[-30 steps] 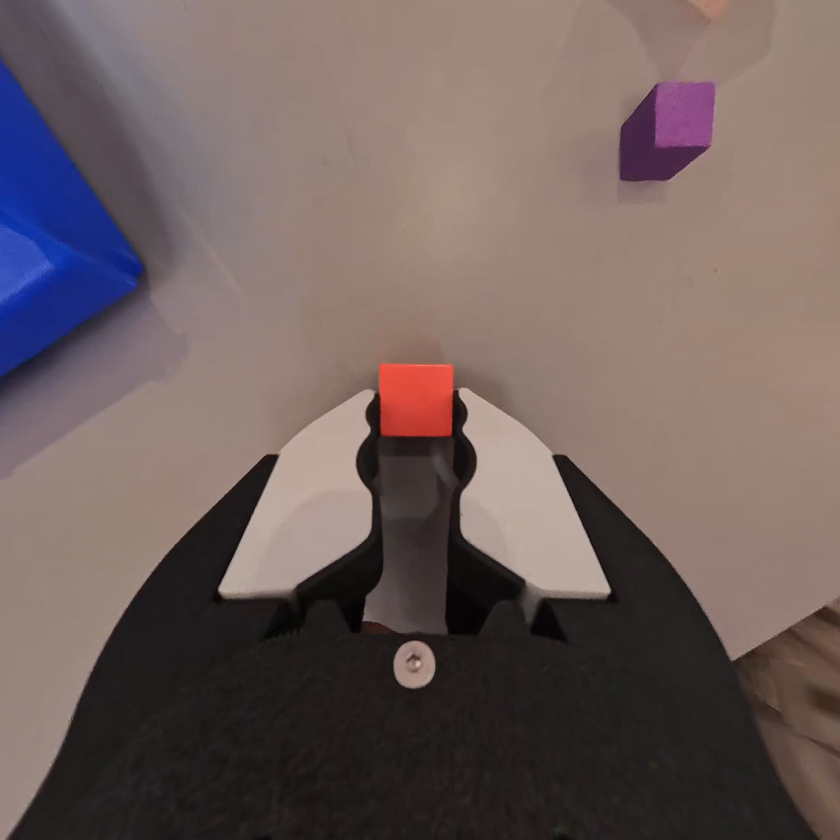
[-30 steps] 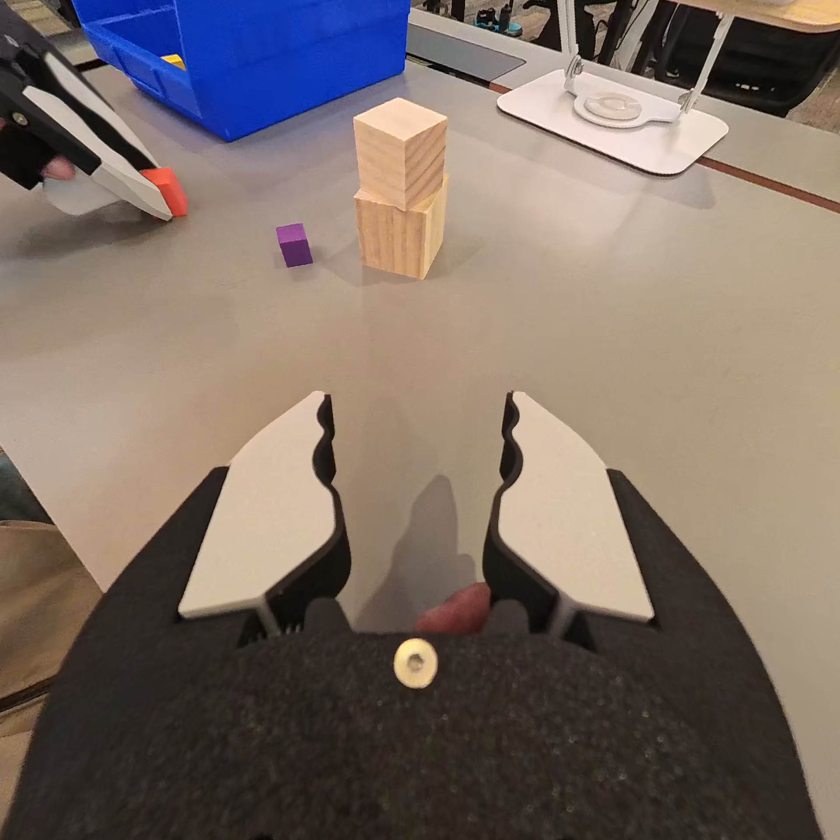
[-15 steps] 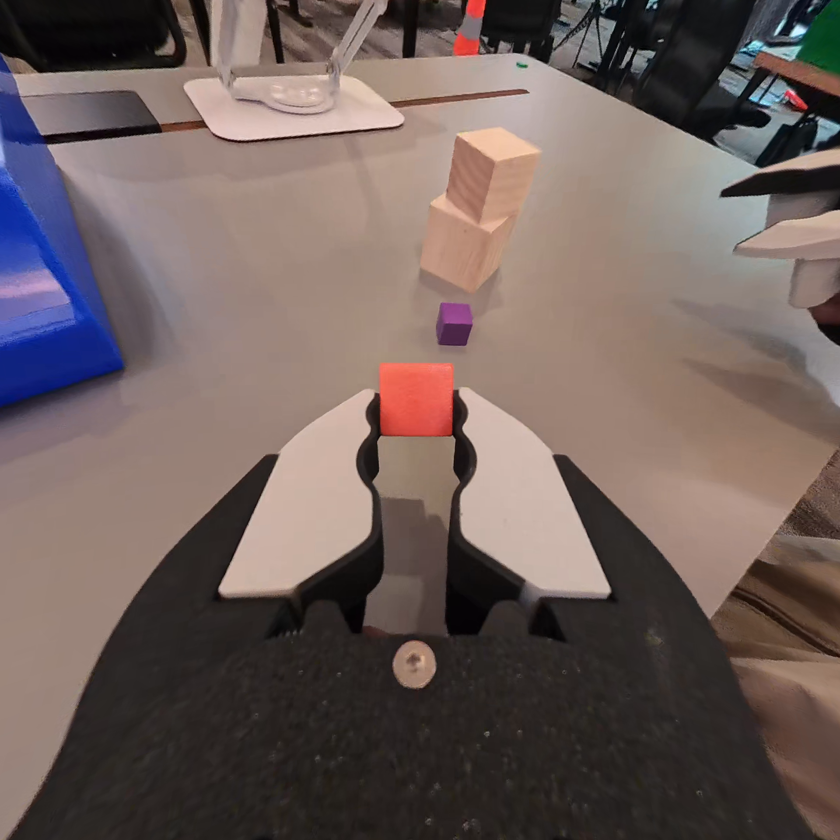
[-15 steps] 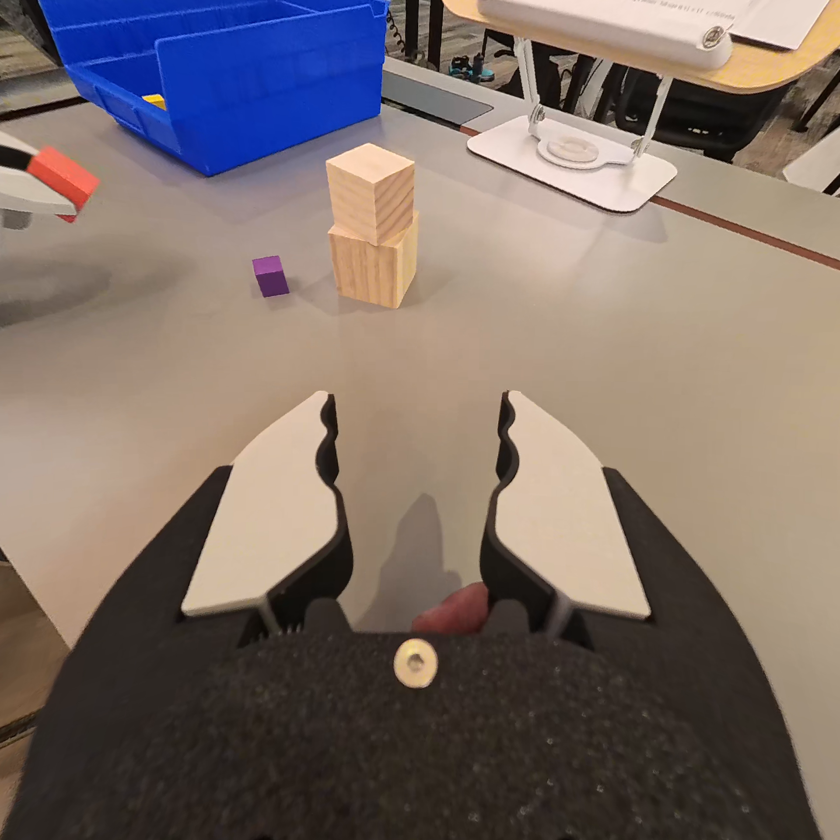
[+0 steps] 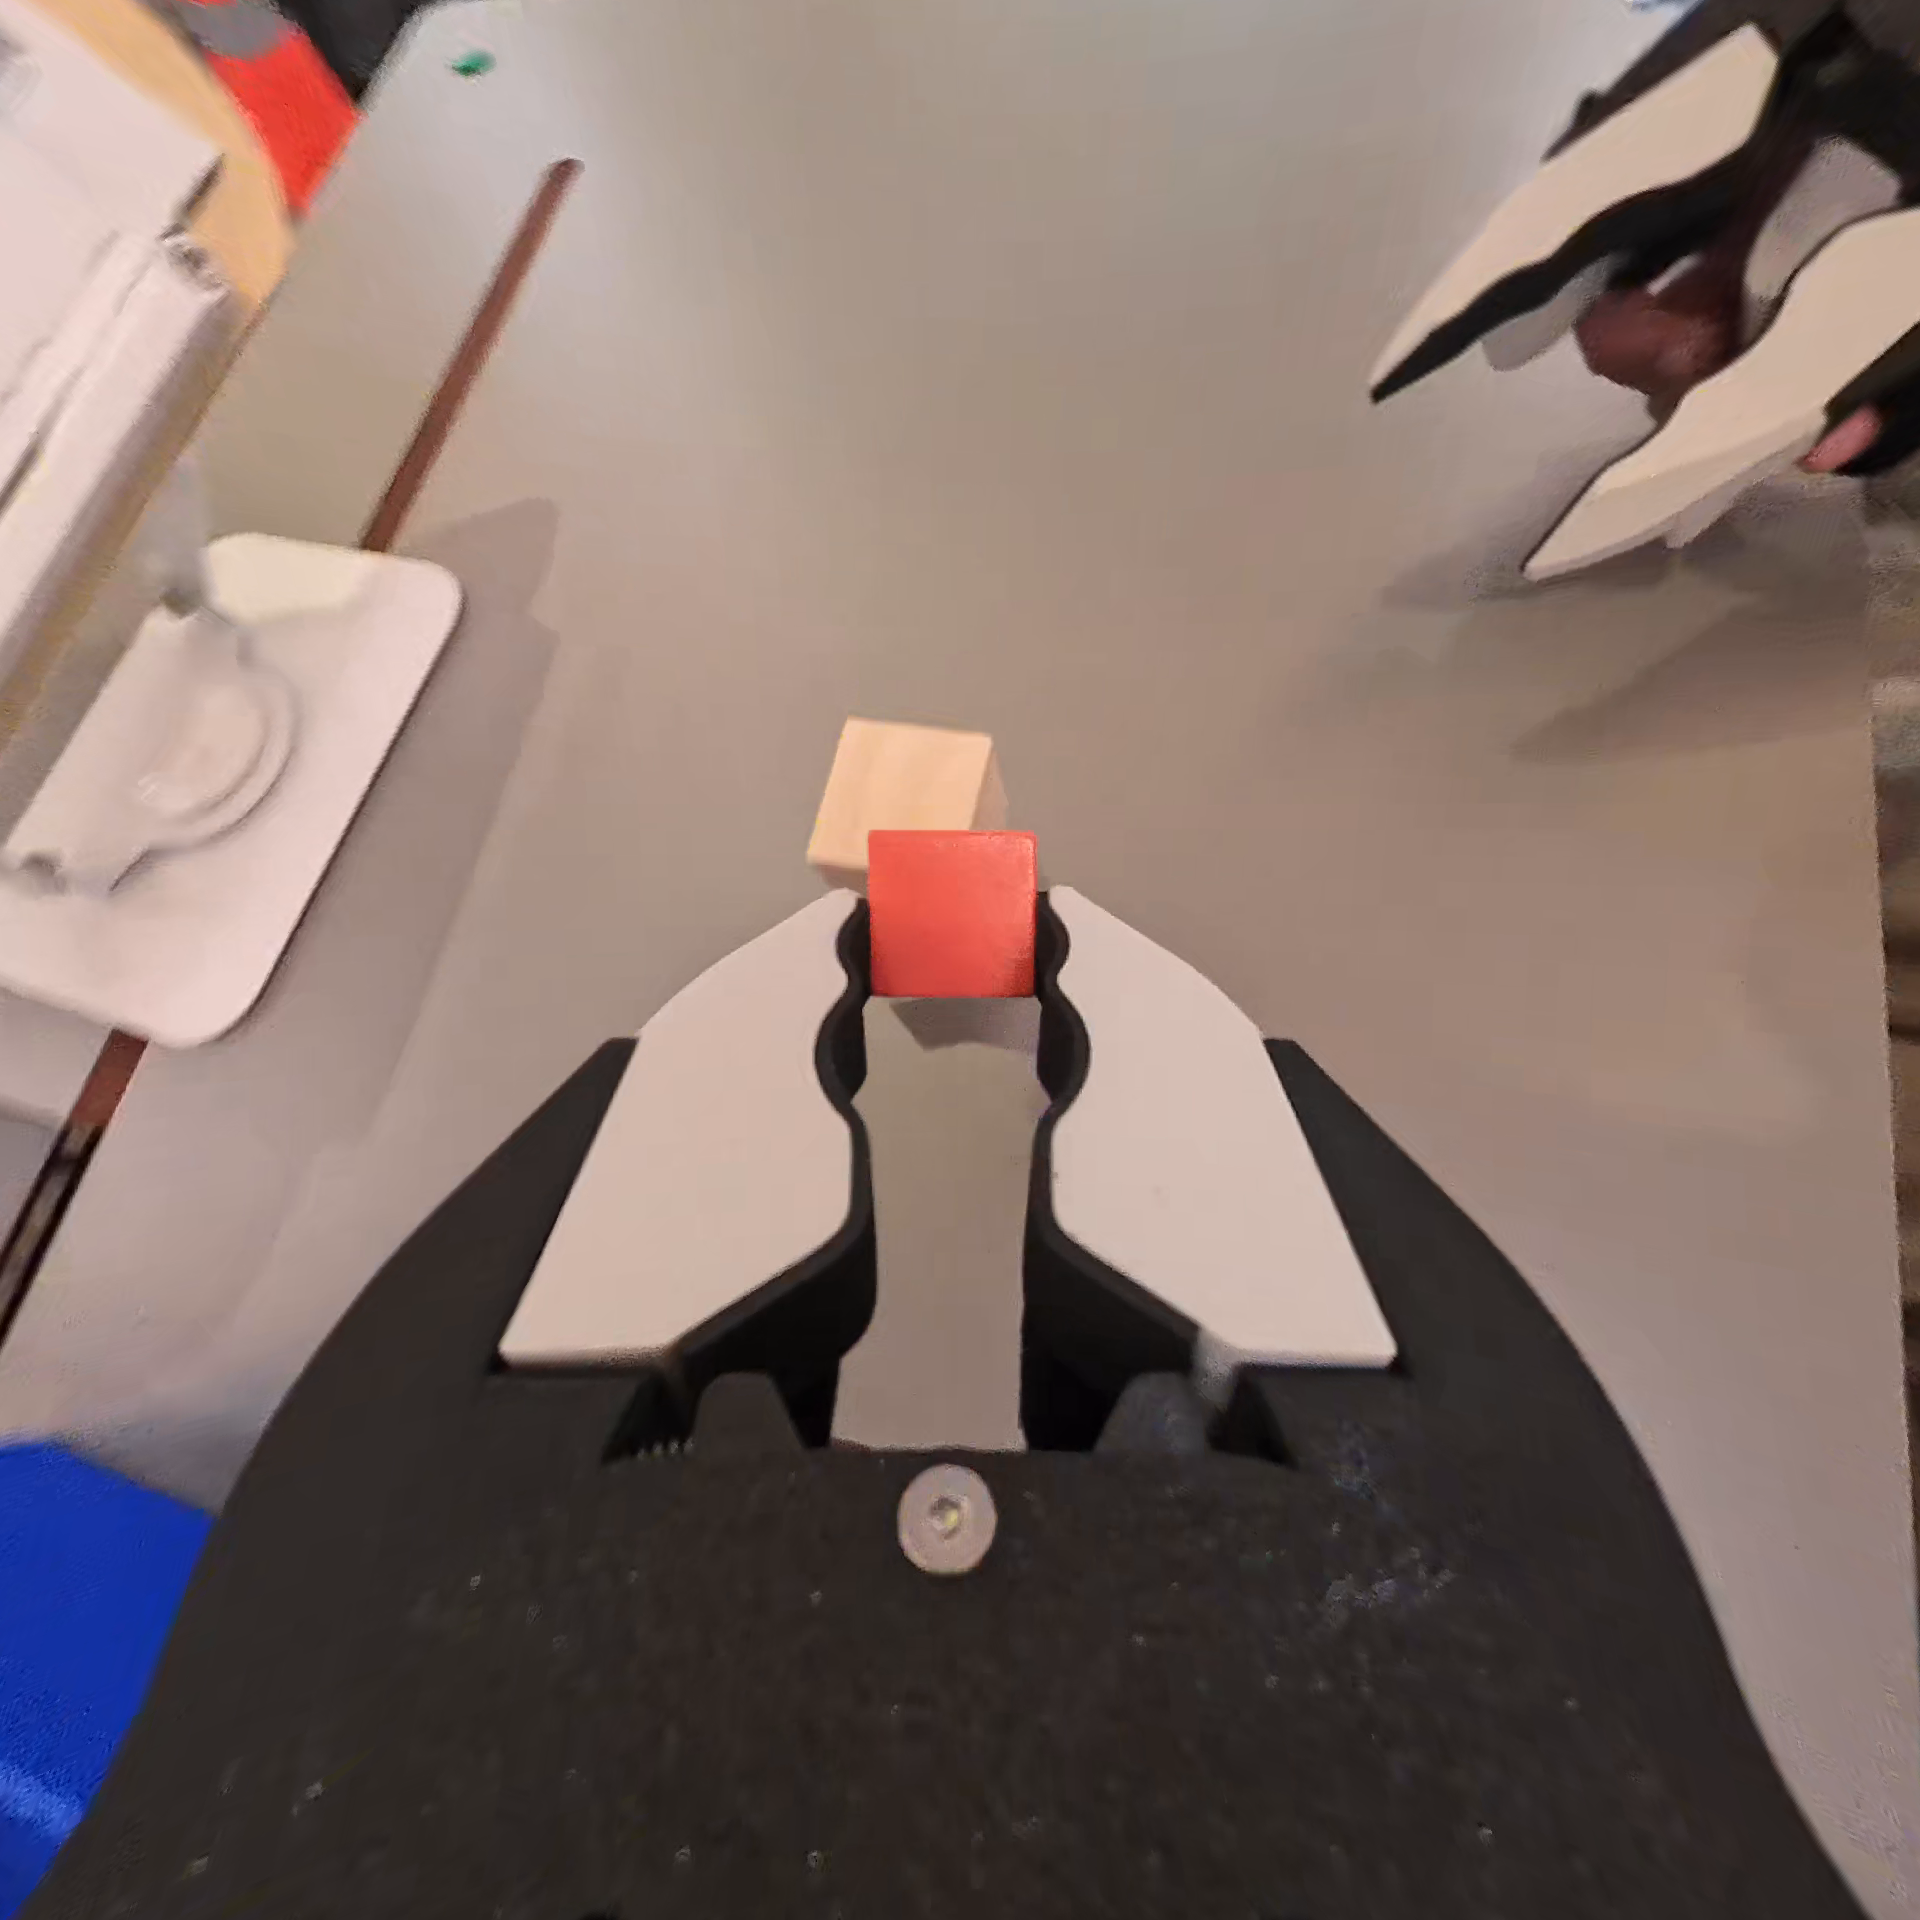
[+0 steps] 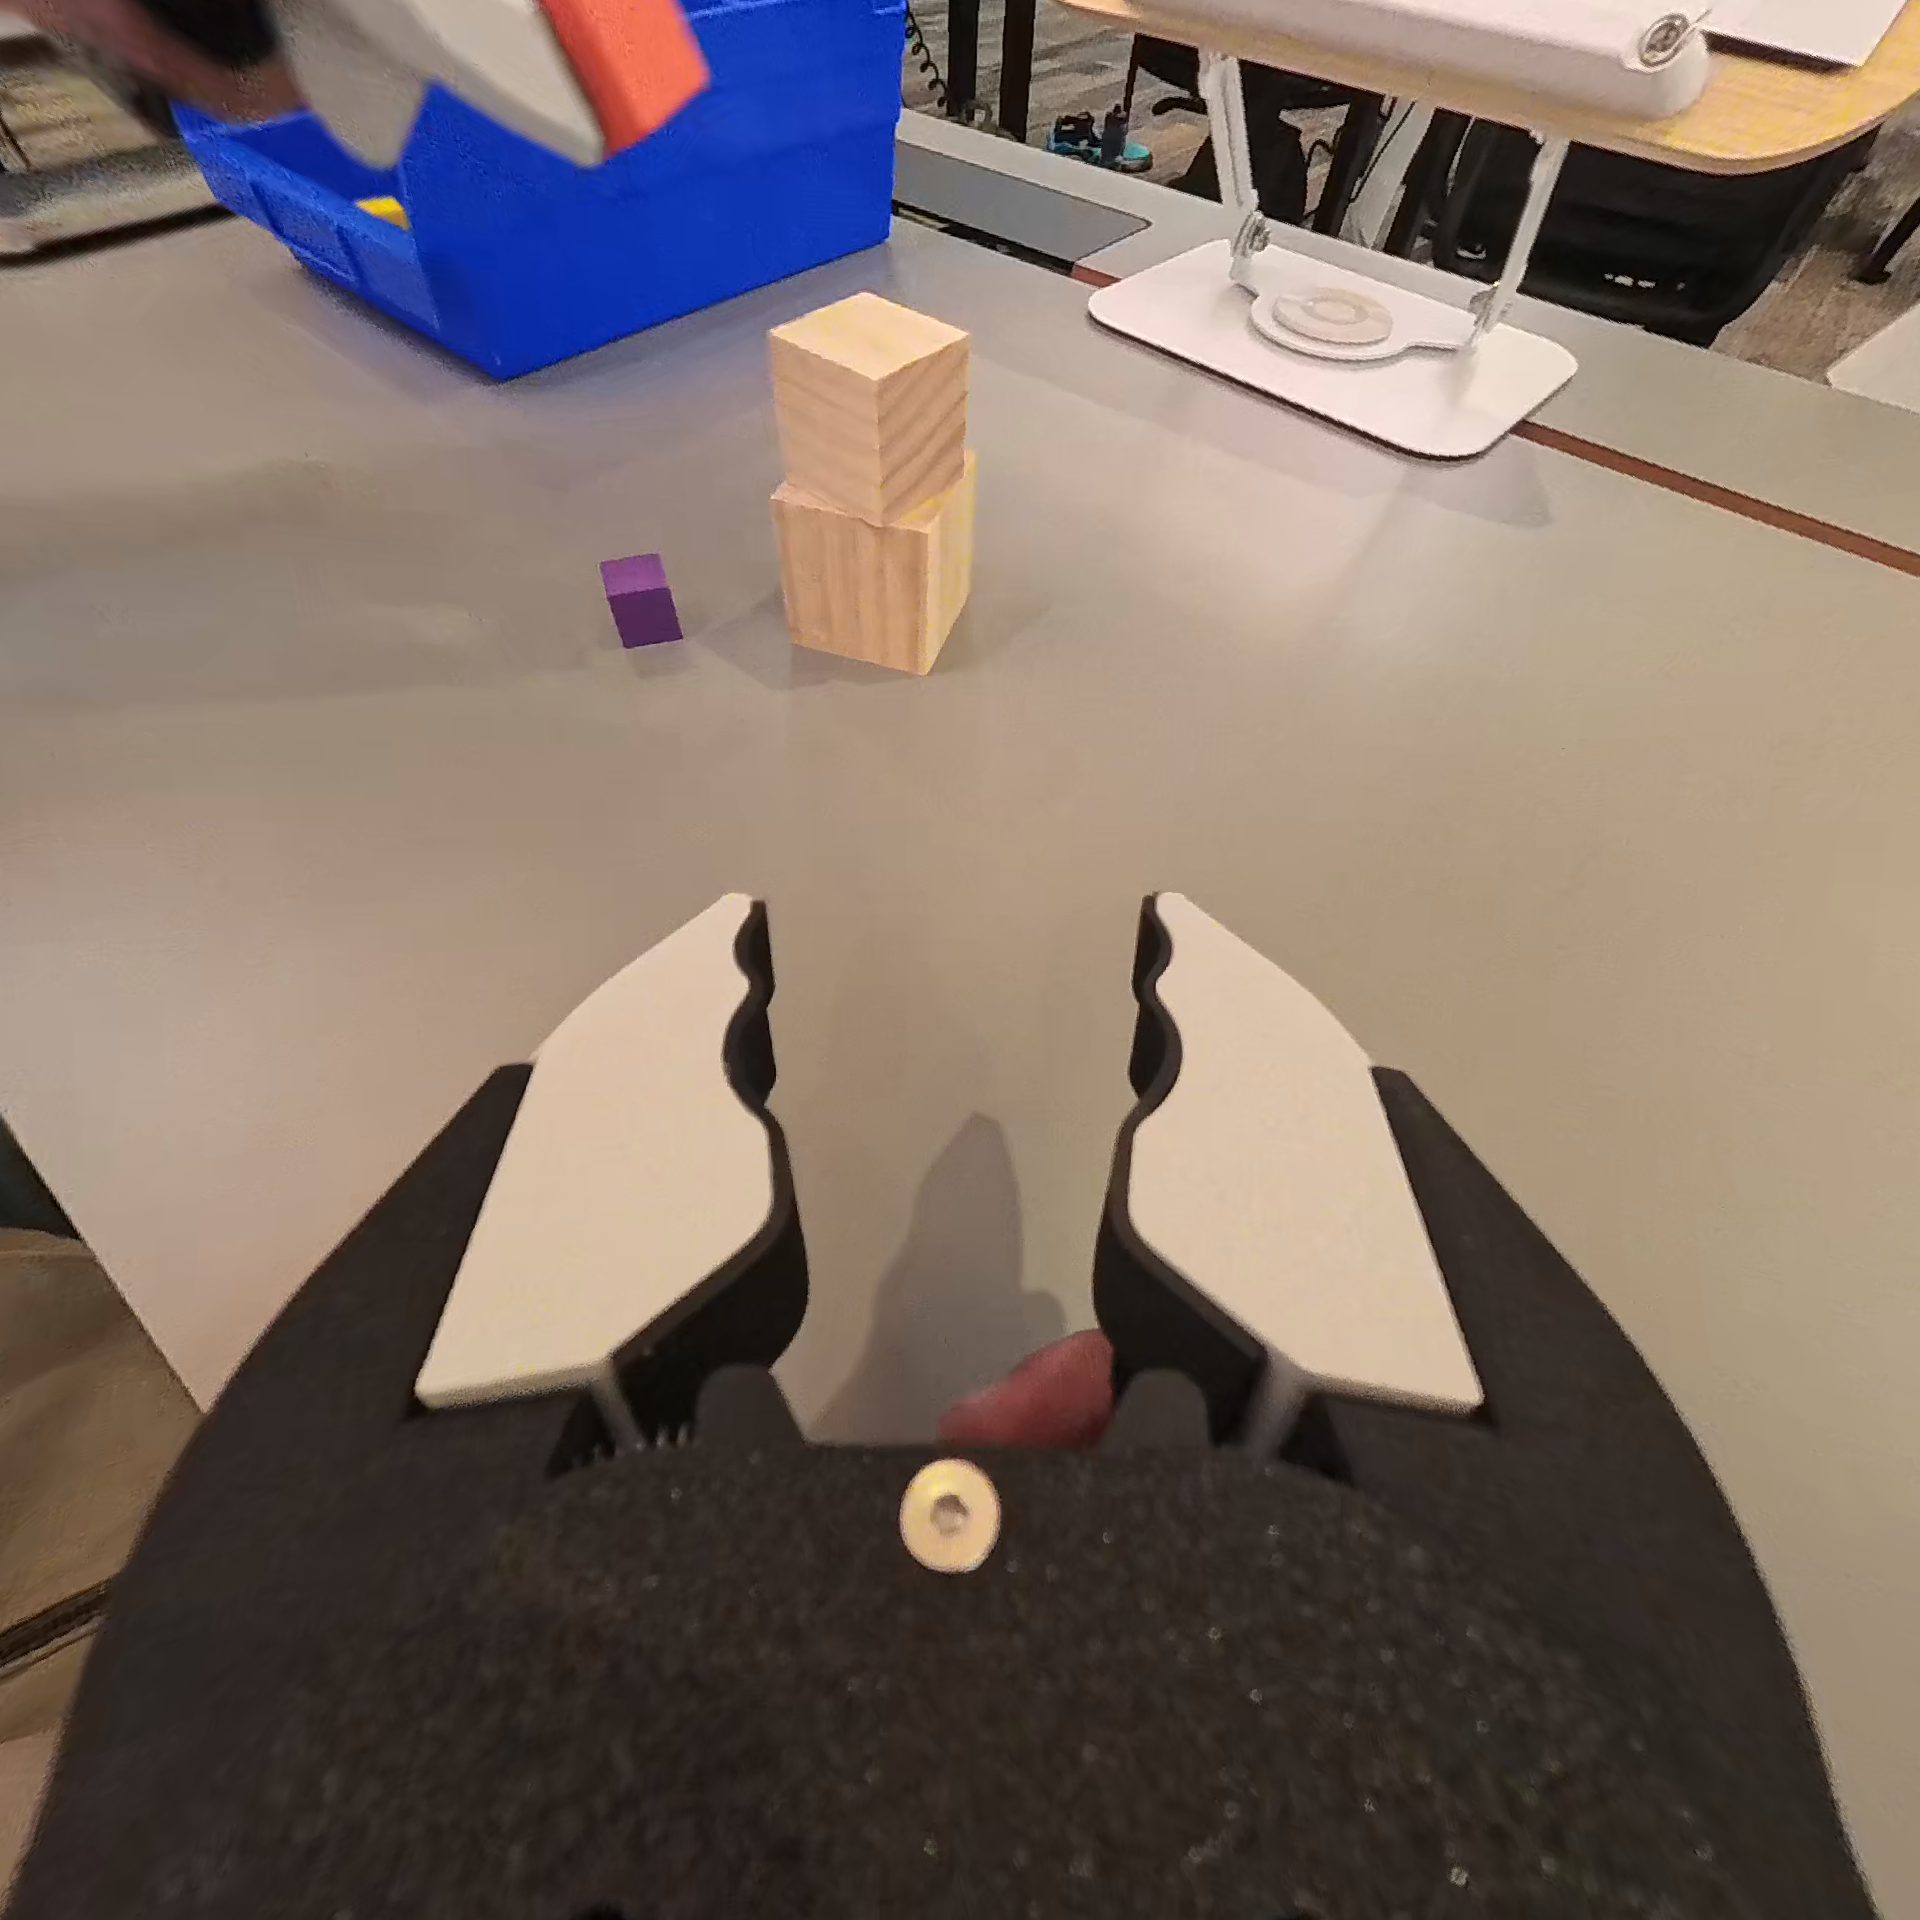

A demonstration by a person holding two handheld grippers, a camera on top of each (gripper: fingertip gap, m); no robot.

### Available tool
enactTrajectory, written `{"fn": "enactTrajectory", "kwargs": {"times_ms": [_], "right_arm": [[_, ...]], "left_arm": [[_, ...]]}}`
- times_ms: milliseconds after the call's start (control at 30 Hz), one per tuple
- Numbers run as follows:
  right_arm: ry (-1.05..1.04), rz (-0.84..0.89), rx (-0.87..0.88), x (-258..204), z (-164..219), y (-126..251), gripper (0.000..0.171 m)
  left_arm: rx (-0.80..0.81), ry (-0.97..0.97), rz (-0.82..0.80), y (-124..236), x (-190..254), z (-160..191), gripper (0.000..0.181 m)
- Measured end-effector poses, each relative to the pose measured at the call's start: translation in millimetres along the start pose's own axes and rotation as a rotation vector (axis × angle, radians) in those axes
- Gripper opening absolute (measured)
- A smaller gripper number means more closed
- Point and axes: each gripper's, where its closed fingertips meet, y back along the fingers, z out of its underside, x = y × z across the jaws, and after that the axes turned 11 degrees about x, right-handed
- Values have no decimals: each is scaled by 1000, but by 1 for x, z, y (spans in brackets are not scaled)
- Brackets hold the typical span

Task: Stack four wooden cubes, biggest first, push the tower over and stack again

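left claw [image 5: 952, 914] grips red cube [image 5: 952, 912] above wooden cubes [image 6: 873, 488]; right claw [image 6: 954, 914] gapes wide.

small cube [image 6: 641, 600] left of two stacked cubes [image 6: 871, 483], bin [image 6: 582, 197] behind.

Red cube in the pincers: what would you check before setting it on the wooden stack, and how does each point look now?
1. Left gripper grips red cube squarely: ok.
2. Two wooden cubes stacked, top cube turned on bottom cube but seated: ok.
3. Red cube centred over the stack: cannot tell; it hangs above.
4. Right gripper open, away from the stack: ok.
5. Purple cube clear of the stack: ok.
6. Stack's top face bare: ok.
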Motion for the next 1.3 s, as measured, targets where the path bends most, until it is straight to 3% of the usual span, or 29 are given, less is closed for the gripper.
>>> {"fn": "enactTrajectory", "kwargs": {"times_ms": [133,333,833,1033,1200,1300], "right_arm": [[5,-13,-4,-3,1,-3,67],[12,-27,1,-8,-2,-5,67],[19,-26,-5,-3,-2,-4,66],[21,-26,-3,-4,-3,-5,66],[20,-22,-1,-2,-4,-3,66],[20,-17,4,0,-4,-2,66]], "left_arm": [[-155,-65,196,-28,-6,-10,29],[-369,-121,294,-53,-15,5,29],[-445,-80,337,-53,-16,18,29],[-464,-49,335,-51,-14,20,60],[-327,-10,307,-37,-13,-4,63],[-89,12,133,-17,-16,-35,62]]}}
